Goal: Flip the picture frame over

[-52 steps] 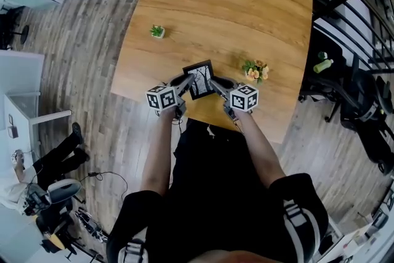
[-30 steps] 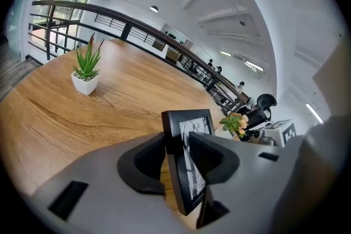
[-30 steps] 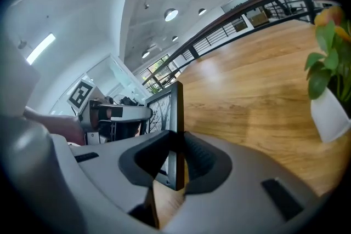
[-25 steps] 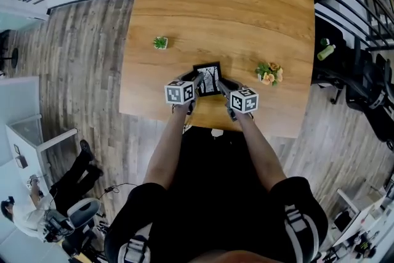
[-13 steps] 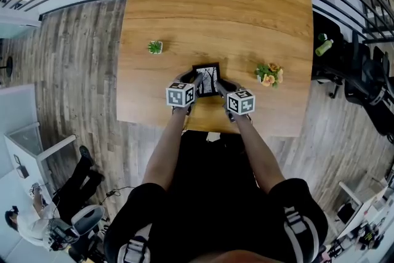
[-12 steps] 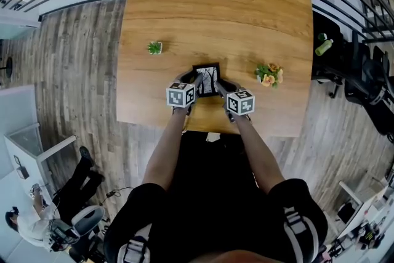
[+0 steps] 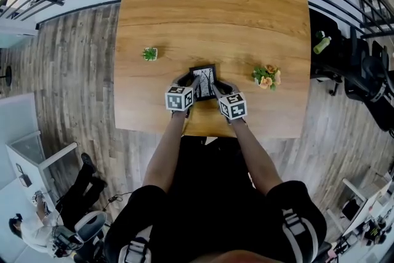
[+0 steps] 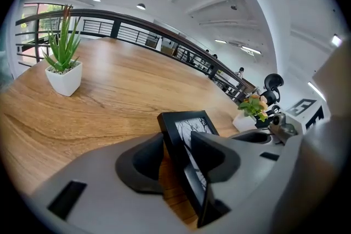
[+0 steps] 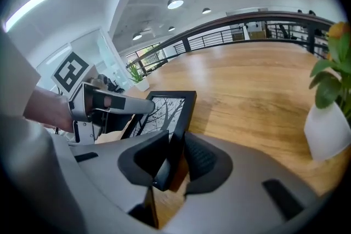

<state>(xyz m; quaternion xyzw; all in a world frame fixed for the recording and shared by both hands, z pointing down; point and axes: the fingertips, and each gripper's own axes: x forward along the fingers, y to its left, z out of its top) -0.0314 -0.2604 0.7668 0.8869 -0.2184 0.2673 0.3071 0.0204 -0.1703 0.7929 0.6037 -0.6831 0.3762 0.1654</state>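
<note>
The black rectangular picture frame [image 7: 204,80] with a tree print is standing tilted on its lower edge on the light wooden worktop [image 7: 215,9], near the person's side, between a small green plant in a white pot [image 7: 149,53] and a pot of orange flowers [image 7: 266,76]. The right tool [image 9: 176,157] is pinching the frame's right edge between narrowly set jaws. The left tool [image 8: 178,155] is straddling the opposite edge, its jaws having just been opening wide, with one pad standing clear of the frame.
</note>
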